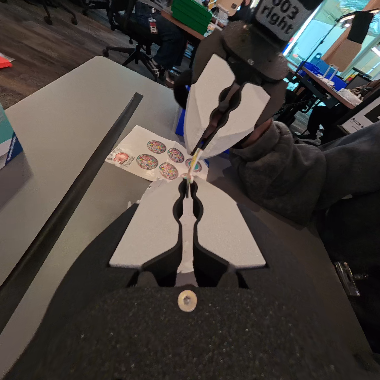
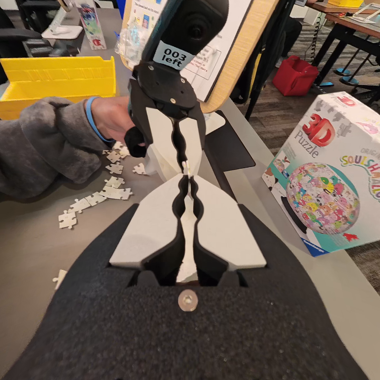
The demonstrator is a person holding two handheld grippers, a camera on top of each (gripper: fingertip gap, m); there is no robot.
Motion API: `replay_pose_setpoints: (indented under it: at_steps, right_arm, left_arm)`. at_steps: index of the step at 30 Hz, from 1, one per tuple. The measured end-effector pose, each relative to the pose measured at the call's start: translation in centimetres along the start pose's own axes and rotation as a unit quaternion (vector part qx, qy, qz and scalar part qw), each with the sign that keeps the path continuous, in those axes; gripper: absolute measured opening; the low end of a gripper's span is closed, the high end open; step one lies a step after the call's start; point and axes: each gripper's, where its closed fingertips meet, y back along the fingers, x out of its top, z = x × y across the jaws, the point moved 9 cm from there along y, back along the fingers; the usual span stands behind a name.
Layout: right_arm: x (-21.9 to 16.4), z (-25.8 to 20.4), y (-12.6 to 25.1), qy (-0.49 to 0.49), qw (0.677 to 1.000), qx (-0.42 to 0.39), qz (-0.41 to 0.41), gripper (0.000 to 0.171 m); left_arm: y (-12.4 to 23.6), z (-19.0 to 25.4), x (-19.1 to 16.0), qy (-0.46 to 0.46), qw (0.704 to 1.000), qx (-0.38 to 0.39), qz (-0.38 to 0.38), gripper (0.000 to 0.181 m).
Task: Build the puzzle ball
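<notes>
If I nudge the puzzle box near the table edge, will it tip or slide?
The puzzle box is cardboard and probably light, so it would likely slide. It looks broad and squat, so tipping seems unlikely. One corner overhangs the table edge, so it may drop.

Each camera sits close behind its own gripper, looking forward along the fingers and slightly down at the grey table (image 1: pixel 61 127). The left wrist view faces the right gripper (image 1: pixel 197 151) head-on; the right wrist view faces the left gripper (image 2: pixel 186 164) likewise. Both share the near meeting point of the fingertips and the puzzle box (image 2: pixel 329 174) (image 1: pixel 8 141).
</notes>
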Motion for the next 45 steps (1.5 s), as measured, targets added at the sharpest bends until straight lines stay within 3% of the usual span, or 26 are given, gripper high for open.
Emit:
replay_pose_setpoints:
  at_steps: [3,7,13,32,45]
  right_arm:
    - [-0.6,0.4,-0.3,0.034,0.995,-0.059,-0.080,0.002]
    - [-2.5,0.3,-1.9,0.088,0.967,-0.078,-0.228,0.002]
    - [-4.7,0.8,-4.2,0.102,0.939,-0.077,-0.319,0.002]
    - [-5.0,1.0,-4.9,0.036,0.944,-0.068,-0.322,0.002]
    - [-5.6,1.4,-5.3,0.013,0.928,-0.081,-0.363,0.002]
  left_arm:
    - [0.6,-0.8,-0.4,0.010,0.998,0.054,-0.033,0.020]
    - [1.6,-1.2,-0.7,0.007,0.992,0.106,-0.062,0.021]
    - [1.5,-1.4,-1.0,0.010,0.989,0.122,-0.083,0.021]
    - [0.1,-1.8,-1.6,0.010,0.984,0.133,-0.115,0.020]
    - [0.4,-1.7,-1.4,0.008,0.985,0.135,-0.112,0.020]
